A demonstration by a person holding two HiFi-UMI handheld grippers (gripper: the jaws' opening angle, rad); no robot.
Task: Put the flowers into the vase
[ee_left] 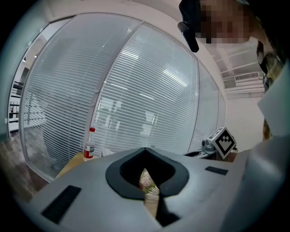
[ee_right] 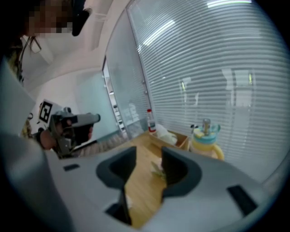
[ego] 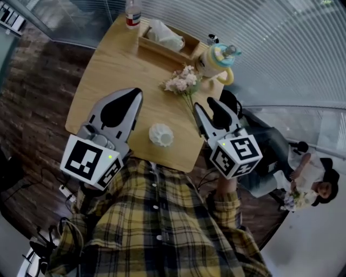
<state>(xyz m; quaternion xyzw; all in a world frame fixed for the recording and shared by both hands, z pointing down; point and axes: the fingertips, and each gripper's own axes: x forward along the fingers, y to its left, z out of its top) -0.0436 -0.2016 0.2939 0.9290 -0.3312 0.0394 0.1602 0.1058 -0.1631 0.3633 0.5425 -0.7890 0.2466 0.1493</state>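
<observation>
A small bunch of pale pink flowers (ego: 181, 82) lies flat on the wooden table (ego: 108, 65), stems pointing toward me. A white ribbed vase (ego: 161, 134) stands upright near the table's front edge, between the two grippers. My left gripper (ego: 131, 93) hovers left of the vase, its jaws together and empty; in the left gripper view the flowers (ee_left: 147, 181) show through a narrow slit below the left gripper's (ee_left: 145, 152) tips. My right gripper (ego: 208, 105) is just right of the flower stems, open and empty. Between the right gripper's (ee_right: 148, 156) jaws the flowers (ee_right: 158, 170) lie ahead on the table.
At the far side stand a red-capped bottle (ego: 133, 13), a wooden tray (ego: 186, 43) with white cloth in it, and a yellow jug with a teal lid (ego: 219, 59). A person (ego: 303, 178) sits on the floor at the right, beyond the table's edge.
</observation>
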